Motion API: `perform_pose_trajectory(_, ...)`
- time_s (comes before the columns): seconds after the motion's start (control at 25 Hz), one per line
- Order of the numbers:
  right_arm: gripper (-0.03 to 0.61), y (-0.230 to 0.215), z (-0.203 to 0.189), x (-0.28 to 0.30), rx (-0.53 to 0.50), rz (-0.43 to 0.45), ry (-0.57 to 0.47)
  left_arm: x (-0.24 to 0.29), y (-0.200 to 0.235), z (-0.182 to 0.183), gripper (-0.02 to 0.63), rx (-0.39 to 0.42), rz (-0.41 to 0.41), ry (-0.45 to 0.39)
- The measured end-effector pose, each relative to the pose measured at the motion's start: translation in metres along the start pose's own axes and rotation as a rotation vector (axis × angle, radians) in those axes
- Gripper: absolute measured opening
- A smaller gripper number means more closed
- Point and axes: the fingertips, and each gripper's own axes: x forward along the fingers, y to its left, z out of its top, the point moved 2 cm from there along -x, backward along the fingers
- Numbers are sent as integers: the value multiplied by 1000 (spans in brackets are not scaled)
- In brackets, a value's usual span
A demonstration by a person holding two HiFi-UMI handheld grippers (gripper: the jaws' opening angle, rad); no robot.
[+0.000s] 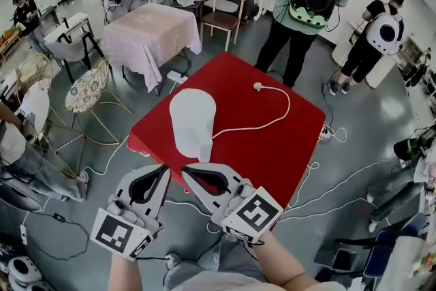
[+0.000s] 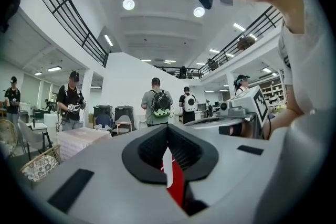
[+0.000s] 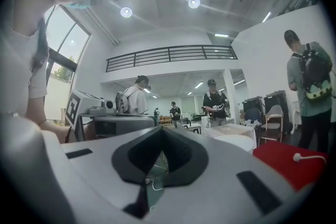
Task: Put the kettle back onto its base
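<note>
A white kettle (image 1: 193, 122) stands on the red table (image 1: 272, 140), left of its middle. A white cord (image 1: 276, 116) comes out from under the kettle and loops to a plug (image 1: 259, 86) lying at the far side; the base itself I cannot make out. Both grippers hover off the near edge, apart from the kettle. My left gripper (image 1: 165, 170) (image 2: 168, 136) is shut and holds nothing, with a sliver of red table showing through its slit. To its right, my right gripper (image 1: 186, 174) (image 3: 161, 136) is shut and empty too.
A table with a pale cloth (image 1: 150, 34) and wire chairs (image 1: 88, 88) stand to the left. People (image 1: 303, 3) stand beyond the far corner, near a wooden chair (image 1: 221, 10). Cables and a power strip (image 1: 325, 134) lie on the floor at the right.
</note>
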Motion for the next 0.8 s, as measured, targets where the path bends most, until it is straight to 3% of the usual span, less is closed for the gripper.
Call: perform_pose_trajectory(0.8,6,43,10,1,-17,-18,-42,-36,-7,8,11,14,-8,-34)
